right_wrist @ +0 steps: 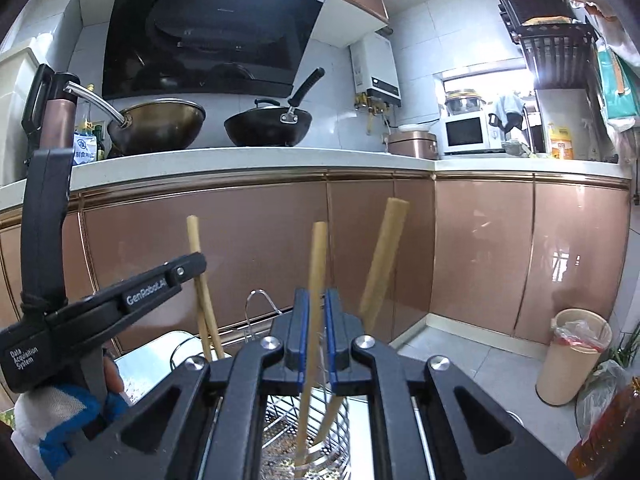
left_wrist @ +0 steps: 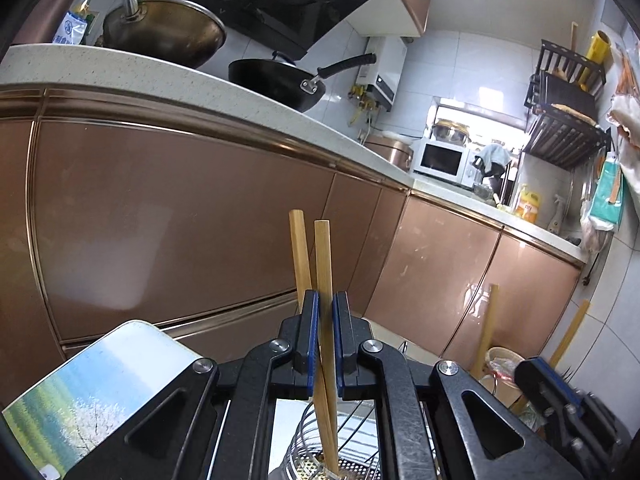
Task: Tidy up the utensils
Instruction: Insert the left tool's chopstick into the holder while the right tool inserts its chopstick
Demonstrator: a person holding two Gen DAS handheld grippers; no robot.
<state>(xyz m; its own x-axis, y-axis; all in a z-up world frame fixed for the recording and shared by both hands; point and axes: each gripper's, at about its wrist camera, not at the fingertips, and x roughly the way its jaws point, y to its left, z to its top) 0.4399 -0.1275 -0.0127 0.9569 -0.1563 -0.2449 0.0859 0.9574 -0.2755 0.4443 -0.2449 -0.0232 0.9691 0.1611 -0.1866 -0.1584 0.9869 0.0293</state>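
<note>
Standing near upright, chopsticks (left_wrist: 323, 280) in left gripper (left_wrist: 326, 344), tips down

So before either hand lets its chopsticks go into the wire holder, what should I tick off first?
1. Left gripper shut on a chopstick pair: ok.
2. Right gripper shut on one chopstick: ok.
3. Left pair's tips inside the wire holder: ok.
4. Right chopstick's tip inside the holder: ok.
5. Tips touching the holder's bottom: cannot tell.
6. The two grippers apart: ok.
</note>
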